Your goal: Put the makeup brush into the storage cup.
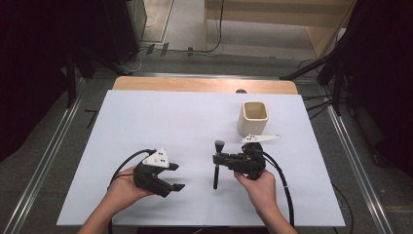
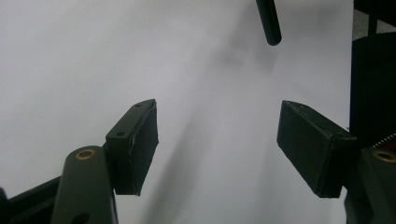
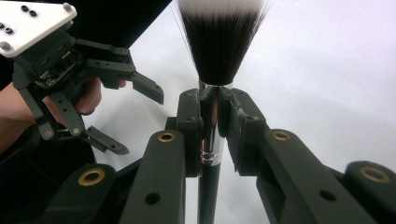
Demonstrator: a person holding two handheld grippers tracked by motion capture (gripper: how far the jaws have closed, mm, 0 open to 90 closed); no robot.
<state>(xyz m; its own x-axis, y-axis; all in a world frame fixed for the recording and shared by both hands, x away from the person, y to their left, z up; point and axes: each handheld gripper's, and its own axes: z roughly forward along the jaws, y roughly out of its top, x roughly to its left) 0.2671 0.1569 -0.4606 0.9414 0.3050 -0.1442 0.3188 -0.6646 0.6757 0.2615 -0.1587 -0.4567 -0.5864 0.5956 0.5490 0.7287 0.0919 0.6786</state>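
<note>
A person sits at a desk (image 1: 146, 117) covered in white, holding a two-jaw tool in each hand. The right tool (image 1: 220, 159) is clamped on a makeup brush (image 1: 216, 165), gripping its shiny metal collar just below the bristles. The brush hangs near the middle of the desk, bristles pointing away from the person, handle end toward them. A cream square cup (image 1: 253, 117) stands upright well beyond it, to the right.

The left tool (image 1: 176, 176) has its jaws apart and nothing between them; it sits left of the brush, not touching it.

The brush looks light and stiff along its slim black handle, with soft bristles that would splay or bend if pressed. The polished collar may be slippery, so a firm hold there or on the handle seems wise, never on the bristles.

The right gripper view shows the grip closely: pads (image 3: 189, 133) press the collar from both sides, dark bristles tipped white fan above. The left gripper view shows the black handle's end (image 2: 269, 25) ahead of the spread jaws. The high view alone gives the cup.
</note>
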